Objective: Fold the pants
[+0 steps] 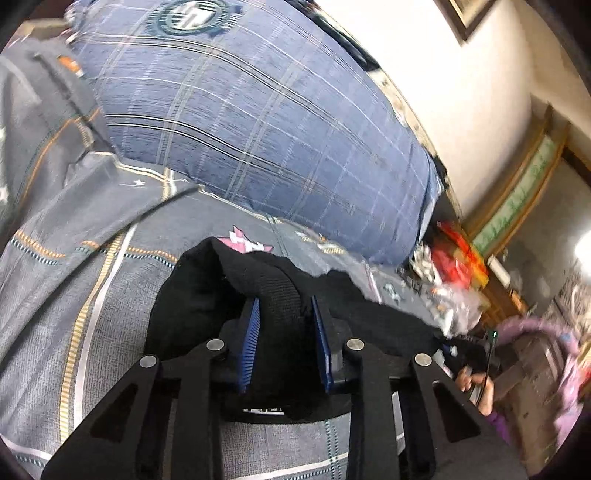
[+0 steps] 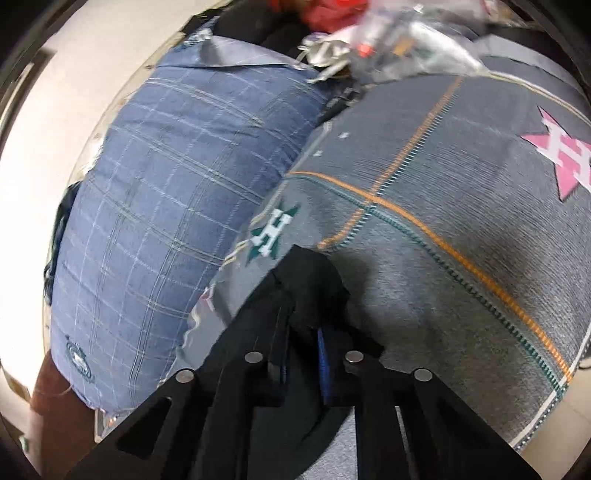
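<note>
One pair of black knit pants (image 1: 273, 291) lies on one bed with a grey bedsheet (image 1: 74, 295) striped in orange and white. One large blue plaid pillow (image 1: 258, 122) sits on the bed. Two black hand-held grippers show, the left hand-held gripper (image 1: 284, 310) and the right hand-held gripper (image 2: 303, 332). The sheet carries one pink star emblem (image 2: 565, 155) and one green star emblem (image 2: 271, 232). One framed picture (image 1: 465, 14) hangs on the wall.

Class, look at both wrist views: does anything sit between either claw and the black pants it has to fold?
Nothing visible does. The left claw already pinches a ribbed edge of the black pants, and the right claw is closed on another bunch of them. Only the grey bedspread lies underneath; the blue plaid pillow sits beyond.
</note>
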### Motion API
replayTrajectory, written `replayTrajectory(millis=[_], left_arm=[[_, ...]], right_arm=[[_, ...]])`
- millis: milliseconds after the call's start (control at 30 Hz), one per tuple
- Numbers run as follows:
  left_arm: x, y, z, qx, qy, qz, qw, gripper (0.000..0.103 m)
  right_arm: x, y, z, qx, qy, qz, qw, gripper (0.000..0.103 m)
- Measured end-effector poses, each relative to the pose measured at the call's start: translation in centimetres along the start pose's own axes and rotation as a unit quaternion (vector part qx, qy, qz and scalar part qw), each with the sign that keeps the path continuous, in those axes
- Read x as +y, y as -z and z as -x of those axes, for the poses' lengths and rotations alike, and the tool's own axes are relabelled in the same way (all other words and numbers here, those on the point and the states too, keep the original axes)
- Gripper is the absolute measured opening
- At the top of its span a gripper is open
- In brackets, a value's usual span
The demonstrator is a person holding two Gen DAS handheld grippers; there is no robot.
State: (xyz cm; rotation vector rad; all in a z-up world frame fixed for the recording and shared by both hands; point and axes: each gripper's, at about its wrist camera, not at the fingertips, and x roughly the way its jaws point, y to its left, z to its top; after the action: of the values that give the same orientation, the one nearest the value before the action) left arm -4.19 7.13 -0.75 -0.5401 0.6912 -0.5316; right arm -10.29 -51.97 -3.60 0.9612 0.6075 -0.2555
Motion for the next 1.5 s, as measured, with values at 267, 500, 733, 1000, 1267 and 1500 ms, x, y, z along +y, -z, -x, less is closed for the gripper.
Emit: replayTrajectory(millis=[267, 500, 733, 1000, 1267, 1500], left_arm=[[2.7, -1.3, 1.9, -0.040, -0.012, 0.043, 0.9982, 0.025], [4.0, 0.2, -1.9, 0.073, -0.152, 0.013, 0.9855, 0.025], [1.3, 1.4, -2.5, 0.070, -0.252, -0.082, 0.9617, 0.042], [0.9, -0.2, 1.4, -0.059, -0.306, -0.072, 0.9476, 0.043], [-2.4, 2.1, -2.0, 0.009, -0.209, -0.156, 0.9654, 0.057], [-2.4, 4.9, -5.8, 0.111, -0.262, -0.199, 0.9379, 0.079]], right_arm=[[0.6, 0.4, 0.0, 0.023, -0.035, 0.010, 0.999, 0.010], [0.2, 1.0, -2.1, 0.111, 0.025, 0.040, 0.993, 0.013], [-0.8, -0.4, 0.3, 0.044, 0.055, 0.008, 0.997, 0.034], [4.4, 1.0, -0.1, -0.002, 0.029, 0.113, 0.993, 0.034], [9.4, 4.5, -3.8, 0.027, 0.043, 0.183, 0.982, 0.034], [11.1, 6.3, -8.9, 0.069, 0.143, 0.249, 0.955, 0.039]])
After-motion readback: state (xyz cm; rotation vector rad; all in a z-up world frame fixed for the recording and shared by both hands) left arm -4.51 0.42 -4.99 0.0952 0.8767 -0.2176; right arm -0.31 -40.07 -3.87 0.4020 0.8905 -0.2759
